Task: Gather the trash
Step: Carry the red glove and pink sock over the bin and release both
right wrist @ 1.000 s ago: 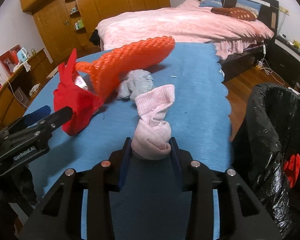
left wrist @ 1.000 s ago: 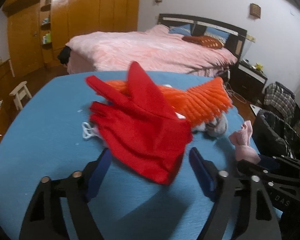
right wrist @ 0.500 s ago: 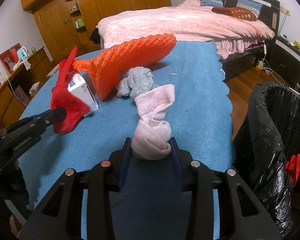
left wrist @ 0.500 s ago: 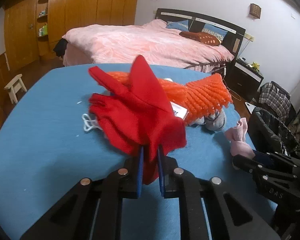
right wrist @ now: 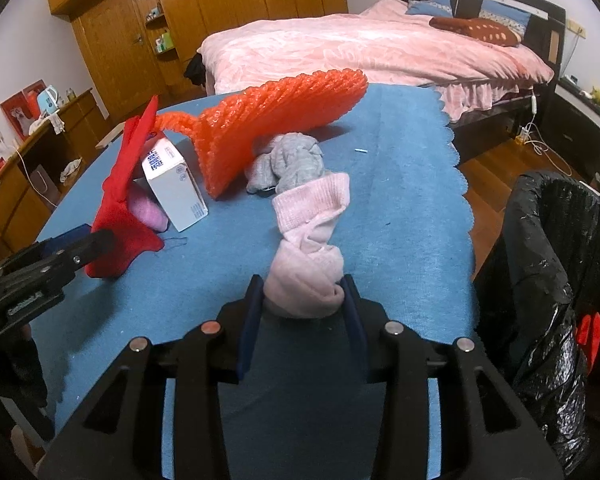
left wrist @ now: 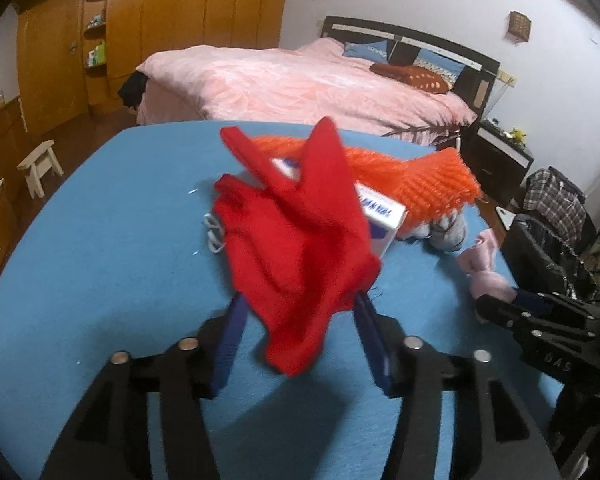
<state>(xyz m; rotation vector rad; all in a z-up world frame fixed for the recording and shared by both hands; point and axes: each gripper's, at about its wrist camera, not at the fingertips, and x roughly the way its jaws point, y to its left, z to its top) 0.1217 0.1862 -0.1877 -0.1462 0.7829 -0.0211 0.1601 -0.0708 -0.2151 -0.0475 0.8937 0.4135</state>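
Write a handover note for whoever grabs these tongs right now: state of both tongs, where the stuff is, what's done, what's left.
Left tongs: jaws opening, red glove between them, looks released.
Right tongs: shut on pink sock, low over the blue table.
On table: white box, orange net, grey sock.
Bin bag: at the table's right, something red already inside.
Left: bin the sock, the glove, then the rest.
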